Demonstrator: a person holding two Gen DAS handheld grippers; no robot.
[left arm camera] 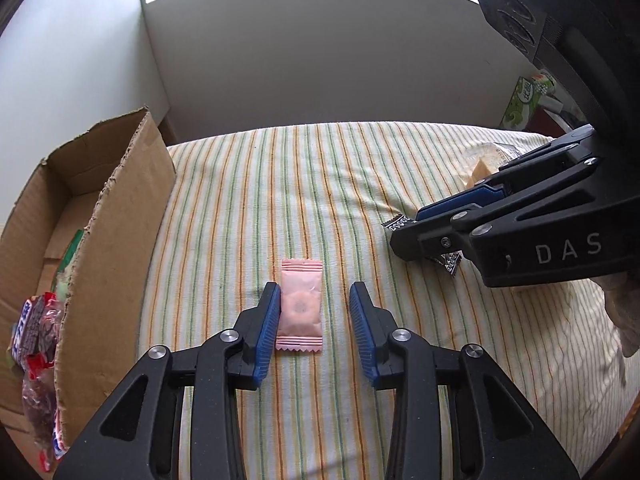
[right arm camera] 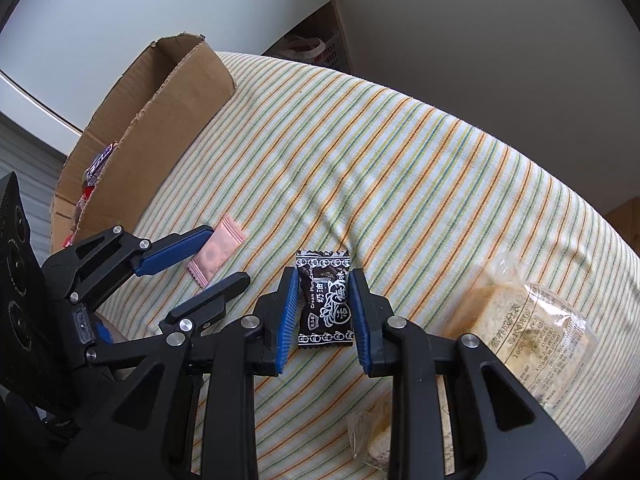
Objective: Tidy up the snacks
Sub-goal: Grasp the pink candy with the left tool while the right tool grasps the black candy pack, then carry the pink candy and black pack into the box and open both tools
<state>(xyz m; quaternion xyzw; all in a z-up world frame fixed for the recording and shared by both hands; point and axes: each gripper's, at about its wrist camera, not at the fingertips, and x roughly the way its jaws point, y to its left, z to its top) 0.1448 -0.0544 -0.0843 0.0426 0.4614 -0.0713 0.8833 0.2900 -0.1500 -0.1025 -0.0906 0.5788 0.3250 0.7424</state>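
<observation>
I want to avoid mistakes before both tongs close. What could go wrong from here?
1. The pink packet lies against one pad of the left tongs, with a wide gap on the other side. Closing may push it sideways or pinch the striped cloth.
2. The right tongs straddle the black candy by its puffy wrapper; it might slip out.
3. The two tongs are close together and could collide on the way to the cardboard box.
</observation>
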